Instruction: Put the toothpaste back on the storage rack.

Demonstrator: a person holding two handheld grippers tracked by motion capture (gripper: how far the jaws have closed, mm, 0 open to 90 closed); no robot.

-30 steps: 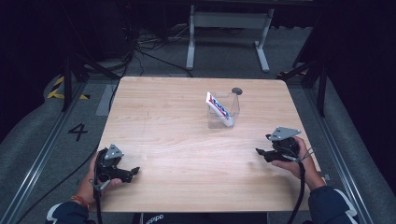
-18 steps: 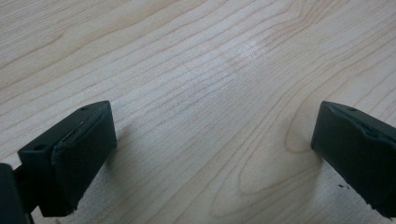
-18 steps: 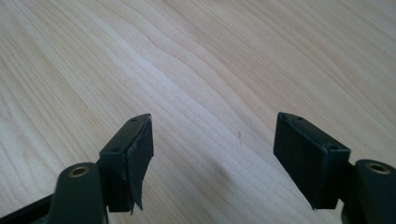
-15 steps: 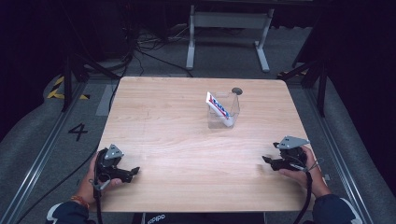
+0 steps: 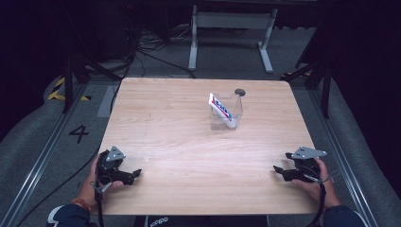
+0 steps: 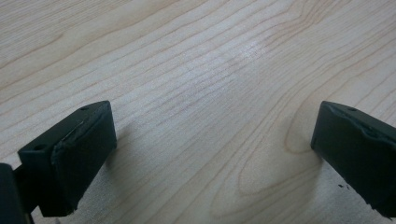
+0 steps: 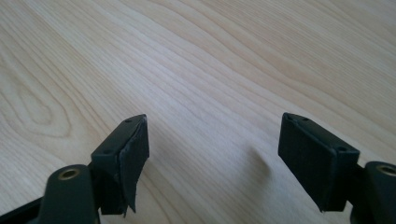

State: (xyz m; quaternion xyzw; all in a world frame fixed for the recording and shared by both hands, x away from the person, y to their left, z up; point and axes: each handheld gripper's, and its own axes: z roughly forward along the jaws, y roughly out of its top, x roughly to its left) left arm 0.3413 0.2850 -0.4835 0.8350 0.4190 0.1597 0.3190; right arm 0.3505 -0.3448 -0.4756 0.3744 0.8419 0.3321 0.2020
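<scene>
High view puts both tools at the near edge of the bench (image 5: 189,142), well short of the clear container (image 5: 228,112) that serves as the landmark here. The left hand-held gripper (image 5: 135,174) rests near the near-left corner, far to the near-left of the container; in the left gripper view its jaws stand wide apart over bare wood with nothing between them. The right hand-held gripper (image 5: 279,170) sits near the near-right corner, to the near-right of the container. Its jaws have just been opening, and the right gripper view shows them apart over bare grain, gripping nothing.

Farther up the bench, right of centre, the container stands upright. A toothpaste tube (image 5: 221,109) leans inside it, its long axis tilted, the top end toward the container's far-left side and the lower end toward its near-right side. Just beyond the container, at its far-right, lies a small dark cap (image 5: 239,91), apart from the container wall as far as I can tell.

By my judgement the right hand-held gripper is the nearer one to the container, though both are well apart from it. Any reach would run away from the person and inward toward the middle. The tube's slant presents its upper end more toward the left side.
</scene>
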